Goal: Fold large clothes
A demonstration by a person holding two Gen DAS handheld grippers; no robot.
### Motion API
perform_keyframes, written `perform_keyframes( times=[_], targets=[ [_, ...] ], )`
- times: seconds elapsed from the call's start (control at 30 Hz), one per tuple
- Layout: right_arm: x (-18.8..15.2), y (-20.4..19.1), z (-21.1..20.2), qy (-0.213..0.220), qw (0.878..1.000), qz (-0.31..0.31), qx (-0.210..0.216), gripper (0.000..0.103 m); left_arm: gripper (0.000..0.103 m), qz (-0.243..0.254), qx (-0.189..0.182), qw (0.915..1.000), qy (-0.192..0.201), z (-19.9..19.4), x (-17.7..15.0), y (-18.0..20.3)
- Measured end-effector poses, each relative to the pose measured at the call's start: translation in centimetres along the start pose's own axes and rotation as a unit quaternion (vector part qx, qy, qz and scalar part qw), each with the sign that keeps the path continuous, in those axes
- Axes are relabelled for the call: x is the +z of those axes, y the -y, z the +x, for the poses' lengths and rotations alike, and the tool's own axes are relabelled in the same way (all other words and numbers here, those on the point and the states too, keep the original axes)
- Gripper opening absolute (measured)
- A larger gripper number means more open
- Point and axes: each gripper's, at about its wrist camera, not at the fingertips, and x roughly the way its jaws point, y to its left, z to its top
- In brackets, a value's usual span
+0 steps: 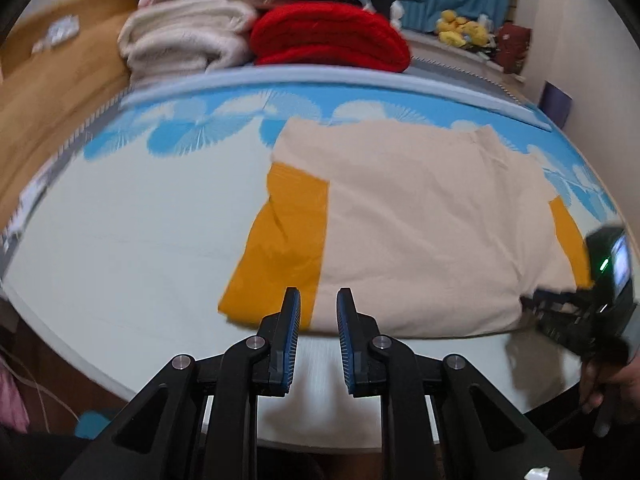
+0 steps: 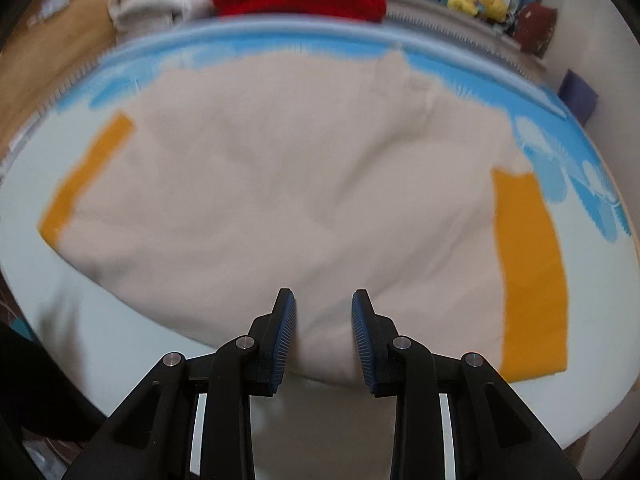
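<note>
A large beige garment (image 1: 420, 220) with orange side panels (image 1: 280, 248) lies spread flat on the pale bed sheet (image 1: 140, 240). My left gripper (image 1: 318, 306) hovers over the garment's near edge, by the seam between orange and beige. Its jaws stand open with nothing gripped. In the right wrist view the beige garment (image 2: 280, 180) fills the middle, with an orange panel (image 2: 528, 272) on the right. My right gripper (image 2: 323, 308) is open above the near hem, cloth showing in the gap but not pinched. From the left wrist view the right gripper (image 1: 532, 306) sits at the garment's near right corner.
At the head of the bed lie a folded red knit (image 1: 332, 36) and a stack of white blankets (image 1: 184, 36). Yellow plush toys (image 1: 460, 28) sit on a ledge at the back right. A wooden surface (image 1: 48, 92) runs along the left. The bed's near edge (image 2: 120, 360) is close below the grippers.
</note>
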Motion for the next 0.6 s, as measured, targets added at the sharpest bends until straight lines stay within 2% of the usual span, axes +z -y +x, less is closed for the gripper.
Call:
perform_keyframes(
  times=[0.03, 0.1, 0.2, 0.27, 0.3, 0.37, 0.4, 0.43, 0.5, 0.57, 0.6],
  targets=[
    [-0.4, 0.1, 0.6, -0.011, 1.000, 0.001, -0.007, 0.032, 0.016, -0.010, -0.002, 0.9999, -0.007, 0.3, -0.1, -0.4],
    [-0.3, 0.0, 0.0, -0.005, 1.000, 0.010, -0.012, 0.032, 0.016, -0.024, -0.003, 0.9996, -0.016, 0.6, -0.3, -0.9],
    [0.7, 0.1, -2.7, 0.052, 0.998, 0.036, 0.008, 0.032, 0.016, -0.043, -0.002, 0.9988, -0.024, 0.9, -0.6, -1.9],
    [1.0, -0.4, -3.3, 0.076, 0.996, 0.035, 0.018, 0.032, 0.016, -0.063, -0.007, 0.9975, -0.030, 1.2, -0.8, -2.8],
    [1.1, -0.9, -2.7, 0.069, 0.997, 0.029, 0.024, 0.032, 0.016, -0.076, -0.011, 0.9964, -0.035, 1.4, -0.9, -3.4],
    [0.8, -1.7, -0.4, 0.022, 0.999, 0.018, 0.033, 0.035, 0.016, -0.101, -0.016, 0.9936, -0.049, 2.0, -1.1, -4.4],
    [0.5, -2.0, 0.8, -0.004, 0.999, 0.012, 0.032, 0.036, 0.016, -0.115, -0.018, 0.9916, -0.058, 2.4, -1.2, -4.9],
    [0.4, -2.3, 1.0, -0.003, 1.000, 0.008, 0.025, 0.036, 0.016, -0.132, -0.023, 0.9885, -0.070, 2.9, -1.3, -5.7],
    [1.0, -2.6, 0.1, 0.013, 1.000, 0.011, 0.019, 0.036, 0.016, -0.165, -0.041, 0.9814, -0.089, 3.9, -1.7, -6.7],
    [1.5, -2.7, -1.7, 0.058, 0.998, 0.019, 0.034, 0.036, 0.018, -0.202, -0.070, 0.9703, -0.114, 5.1, -2.0, -7.6],
    [1.6, -2.9, -1.7, 0.064, 0.997, 0.013, 0.030, 0.036, 0.019, -0.217, -0.078, 0.9651, -0.124, 5.6, -2.2, -7.9]
  ],
)
